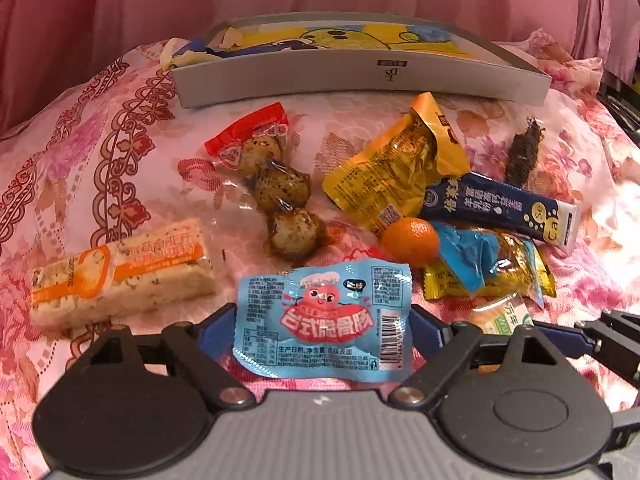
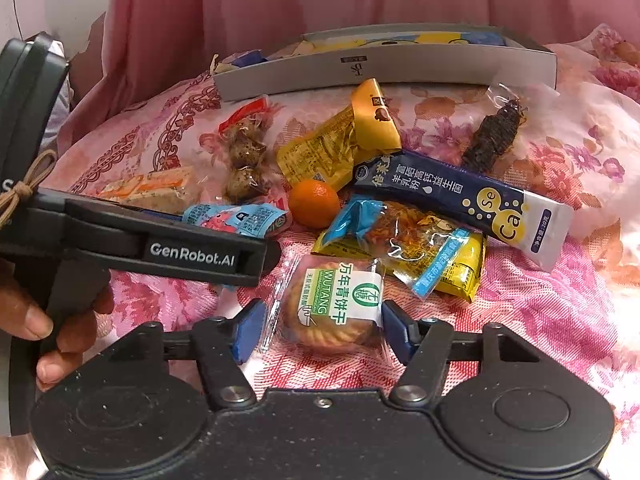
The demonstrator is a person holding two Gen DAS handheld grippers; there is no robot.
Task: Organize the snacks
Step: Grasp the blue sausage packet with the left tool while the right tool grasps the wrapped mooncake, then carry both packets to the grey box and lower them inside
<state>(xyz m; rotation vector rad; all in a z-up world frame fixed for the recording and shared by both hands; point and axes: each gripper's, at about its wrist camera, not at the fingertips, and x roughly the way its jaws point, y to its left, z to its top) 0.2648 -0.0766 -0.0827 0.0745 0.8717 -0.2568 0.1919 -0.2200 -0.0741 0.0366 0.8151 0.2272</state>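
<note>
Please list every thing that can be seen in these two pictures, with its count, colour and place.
gift box: one, grey, far edge
quail egg pack: one, red-topped, centre
yellow pouch: one, right of the eggs
dark dried snack: one, far right
navy stick sachet: one, right
tangerine: one, orange, centre
blue-yellow packets: a small pile, below the sachet
nougat bar: one, pale orange, left
blue sausage packet: one, between the left gripper's fingers
biscuit: one, green label, between the right gripper's fingers
floral cloth: pink, underneath
left gripper: open
right gripper: open
hand: holds the left gripper's handle
</note>
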